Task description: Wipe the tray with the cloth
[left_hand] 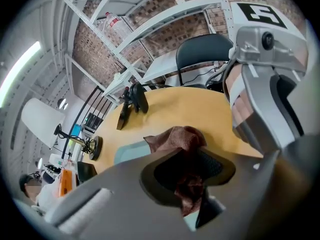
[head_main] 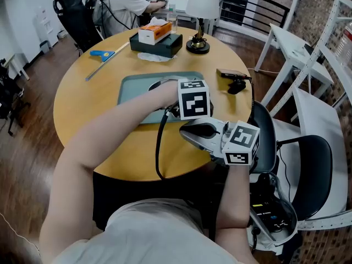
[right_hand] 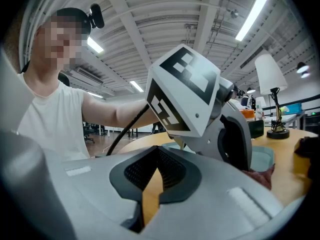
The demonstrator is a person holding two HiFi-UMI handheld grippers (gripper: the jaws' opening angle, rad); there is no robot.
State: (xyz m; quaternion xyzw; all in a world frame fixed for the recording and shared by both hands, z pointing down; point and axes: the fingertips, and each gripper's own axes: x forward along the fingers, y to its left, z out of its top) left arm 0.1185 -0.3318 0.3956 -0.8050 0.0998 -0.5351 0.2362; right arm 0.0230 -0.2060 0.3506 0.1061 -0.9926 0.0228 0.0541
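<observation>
- While the left gripper (left_hand: 190, 184) sits over the near right part of the shallow grey-green rectangular tray (head_main: 135, 89), its jaws are clamped on a reddish-brown, loosely woven cloth (left_hand: 179, 138).
- One fold of the cloth hangs pinched between the jaws. The rest bunches out in front of them in a crumpled, creased lump with a pointed corner sticking out to one side.
- In the left gripper view that lump lies where the tray's rounded corner meets the wood. Whether it presses on the tray surface cannot be told.
- The tray lies flat near the middle of the round tan wooden table (head_main: 88, 109), and its visible surface is plain and matte.
- The right gripper (head_main: 220, 139) is just beside the left one, nearer the table's edge and off the tray. Its jaws are drawn together to a thin slit, with only table wood showing through it and nothing held.
- At the table's far side stand a brass-footed lamp with a white shade (head_main: 202, 1) and a dark box with an orange carton on top (head_main: 157, 40).
- A small black device (head_main: 234, 84) lies to the right of the tray, well apart from the cloth.
</observation>
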